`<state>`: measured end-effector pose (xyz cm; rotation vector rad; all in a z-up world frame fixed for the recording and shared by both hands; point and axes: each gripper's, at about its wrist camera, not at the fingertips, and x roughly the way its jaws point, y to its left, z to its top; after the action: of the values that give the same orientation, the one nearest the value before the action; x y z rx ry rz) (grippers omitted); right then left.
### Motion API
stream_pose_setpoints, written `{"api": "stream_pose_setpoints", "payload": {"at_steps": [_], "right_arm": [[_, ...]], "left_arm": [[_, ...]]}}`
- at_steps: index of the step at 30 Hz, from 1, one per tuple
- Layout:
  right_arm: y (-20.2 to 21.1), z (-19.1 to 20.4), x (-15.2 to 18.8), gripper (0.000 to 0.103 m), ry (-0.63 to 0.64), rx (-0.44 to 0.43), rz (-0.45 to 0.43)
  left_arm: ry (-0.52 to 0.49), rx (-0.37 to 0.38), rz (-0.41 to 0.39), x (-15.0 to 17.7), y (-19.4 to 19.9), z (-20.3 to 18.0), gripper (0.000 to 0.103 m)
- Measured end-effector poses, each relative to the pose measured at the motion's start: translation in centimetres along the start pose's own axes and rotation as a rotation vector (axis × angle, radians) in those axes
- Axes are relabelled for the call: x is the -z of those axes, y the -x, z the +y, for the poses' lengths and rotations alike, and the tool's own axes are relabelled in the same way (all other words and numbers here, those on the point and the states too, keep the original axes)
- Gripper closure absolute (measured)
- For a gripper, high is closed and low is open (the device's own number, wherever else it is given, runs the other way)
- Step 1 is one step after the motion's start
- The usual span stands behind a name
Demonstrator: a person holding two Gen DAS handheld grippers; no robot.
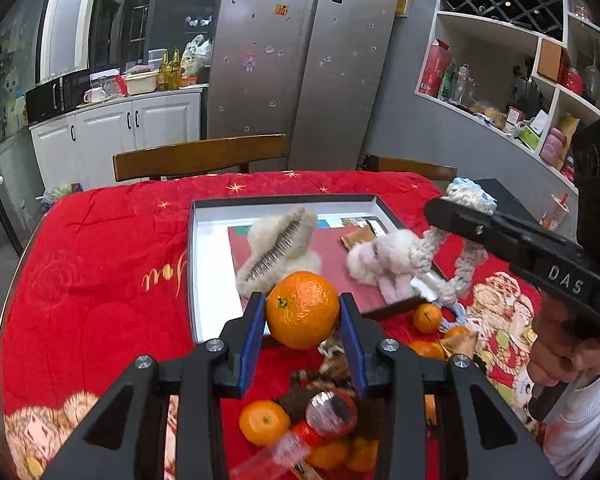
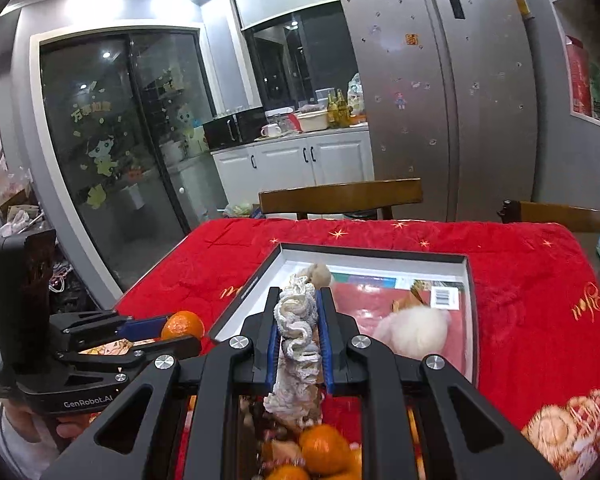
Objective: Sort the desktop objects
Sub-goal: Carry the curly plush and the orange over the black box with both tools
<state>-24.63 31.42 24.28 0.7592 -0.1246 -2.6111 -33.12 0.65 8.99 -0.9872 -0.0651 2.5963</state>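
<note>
Blue pads are clamped on fruit: the left gripper (image 1: 302,320) holds an orange (image 1: 302,310) by its two sides, lifted clear of the cloth near the tray's near edge. Firm, round, waxy skin, so a hold across the widest part looks right; squeeze harder and it could bruise or pop out. Over on the right wrist view, the right gripper (image 2: 299,334) has its jaws drawn narrow on a knotted rope toy (image 2: 296,344), which hangs limp below the fingers. Soft, light, floppy; it will swing, and a pinch on a thick knot should hold better than one on a loose strand.

Moving outward: at 12 o'clock from both grippers lies the shallow white tray (image 1: 208,264), dark-rimmed, with a fluffy beige comb-like clip (image 1: 278,250) and a pale plush toy (image 1: 384,258) inside. At 6 o'clock, under the left gripper, sits a heap of small mandarins (image 1: 264,422), wrapped sweets and a clear red-capped bottle (image 1: 324,416), blurred. Plenty left to sort, by the look of it.

All of it rests on a red quilted cloth (image 1: 100,280) with gold stars, soft and likely uneven. Beyond, at 12 o'clock, wooden chair backs (image 1: 198,156), then a steel fridge (image 1: 300,60); white cabinets at 10 o'clock, open shelving at 2 o'clock.
</note>
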Motion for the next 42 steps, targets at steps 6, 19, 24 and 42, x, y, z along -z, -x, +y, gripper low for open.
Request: {"api": "stream_pose_setpoints", "payload": {"at_steps": [6,19,24,42], "right_arm": [[-3.8,-0.9,-0.6,0.086,-0.003,-0.019,0.047],[-8.4,-2.7,-0.5,0.085,-0.046,-0.001,0.108],[-10.3,-3.0,-0.1,0.085,-0.049,0.005,0.152],[-13.7,-4.4,2.3,0.084,-0.039,-0.005,0.290]], "left_arm": [[-0.011,0.001,0.014,-1.4,-2.7,0.8,0.065],[0.017,-0.005,0.095,-0.9,-8.3,2.6,0.065],[0.030,-0.013,0.127,-0.3,-9.8,3.3,0.065],[0.021,0.000,0.202,1.2,-12.7,3.2,0.065]]}}
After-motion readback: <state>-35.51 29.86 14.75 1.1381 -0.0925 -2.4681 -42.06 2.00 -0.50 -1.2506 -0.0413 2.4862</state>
